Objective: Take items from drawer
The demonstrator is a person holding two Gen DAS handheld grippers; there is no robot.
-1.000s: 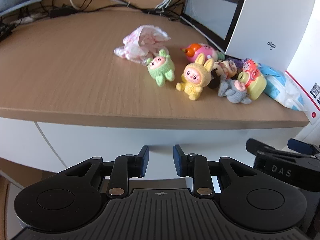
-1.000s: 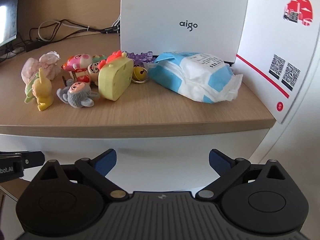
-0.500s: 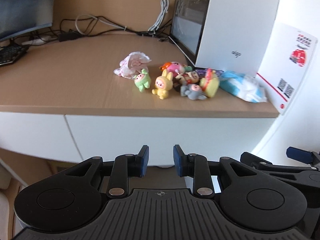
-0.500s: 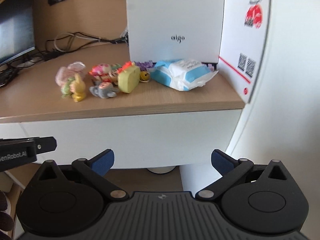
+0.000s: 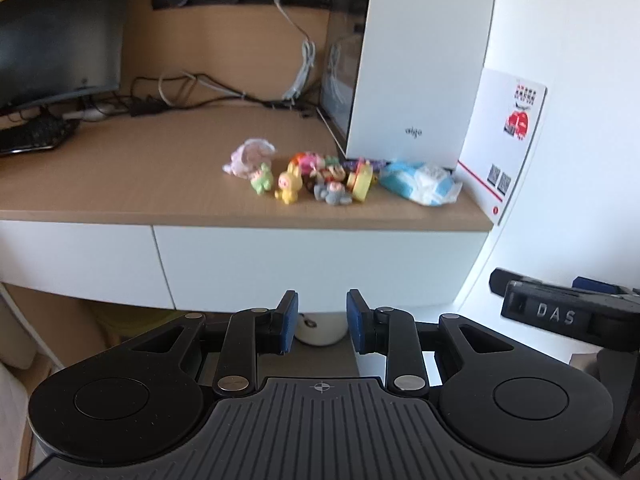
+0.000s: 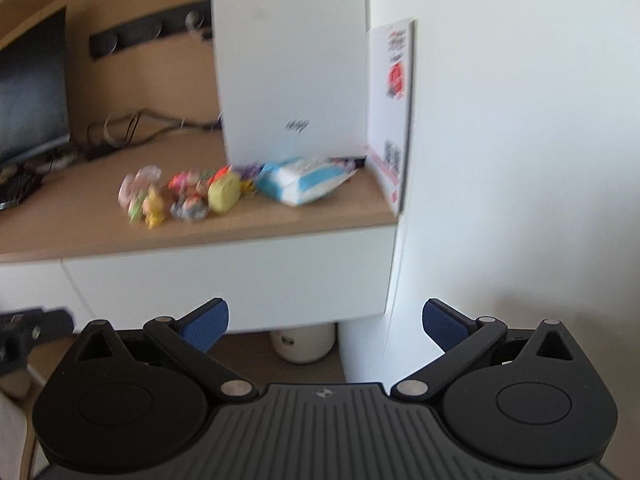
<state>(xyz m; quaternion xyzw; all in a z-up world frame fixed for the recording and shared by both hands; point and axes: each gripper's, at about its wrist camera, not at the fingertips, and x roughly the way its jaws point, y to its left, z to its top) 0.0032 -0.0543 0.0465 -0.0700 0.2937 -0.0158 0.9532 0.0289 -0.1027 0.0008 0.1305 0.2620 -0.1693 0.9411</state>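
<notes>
Drawer front closed, under tabletop edge, beyond both claws. Left claw narrowly parted, empty. Right claw spread wide, empty. Toy figures and blue wipes pack clustered on tabletop beside white box.

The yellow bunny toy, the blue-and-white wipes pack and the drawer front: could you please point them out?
yellow bunny toy (image 5: 289, 186), left wrist view, on its body.
blue-and-white wipes pack (image 5: 418, 182), left wrist view, on its top face.
drawer front (image 5: 316, 266), left wrist view, on its white panel.
</notes>
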